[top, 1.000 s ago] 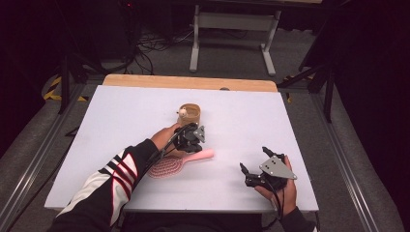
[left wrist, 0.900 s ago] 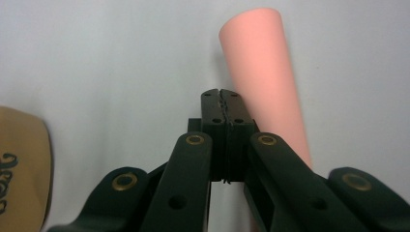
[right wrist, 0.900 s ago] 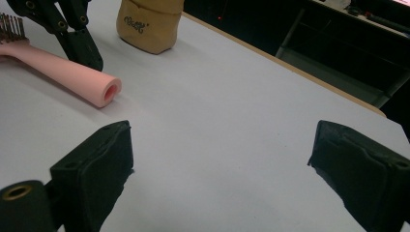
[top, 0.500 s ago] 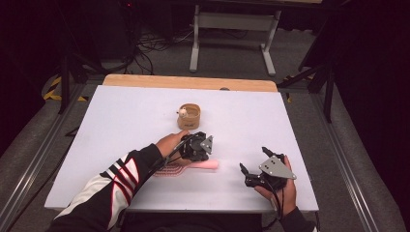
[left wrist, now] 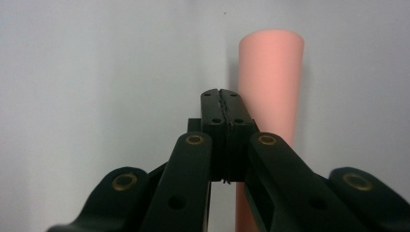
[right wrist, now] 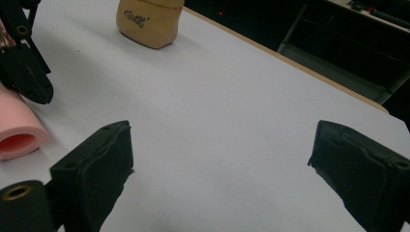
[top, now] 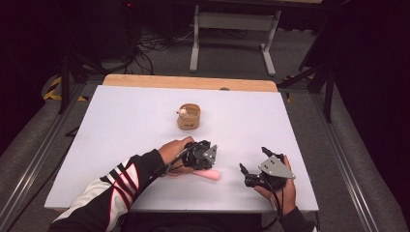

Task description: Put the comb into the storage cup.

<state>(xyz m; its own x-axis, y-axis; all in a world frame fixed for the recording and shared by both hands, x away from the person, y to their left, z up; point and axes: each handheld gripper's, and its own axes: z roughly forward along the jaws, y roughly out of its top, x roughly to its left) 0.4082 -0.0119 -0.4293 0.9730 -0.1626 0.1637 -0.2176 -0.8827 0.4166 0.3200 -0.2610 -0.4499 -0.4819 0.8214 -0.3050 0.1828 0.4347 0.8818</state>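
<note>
A pink hairbrush lies on the white table near the front; its handle point(top: 211, 174) sticks out to the right from under the left hand. In the left gripper view, my left gripper point(left wrist: 223, 94) is shut with nothing between its jaws. It points down at the table, with the pink handle point(left wrist: 270, 72) just beside it on the right. From above, the left gripper point(top: 202, 155) sits over the brush. My right gripper point(top: 254, 159) rests at the front right, open and empty point(right wrist: 222, 159), apart from the handle's end point(right wrist: 17, 137).
A tan pouch point(top: 189, 117) stands upright mid-table, beyond both grippers, also seen in the right gripper view point(right wrist: 149, 21). The white table top point(top: 121, 125) has a wooden strip point(top: 188, 82) along its far edge. Metal frames and cables lie on the floor behind.
The left hand has pulled back from beside the tan pouch to over the pink brush. The brush now lies a little nearer the front edge. The right gripper has not moved.
</note>
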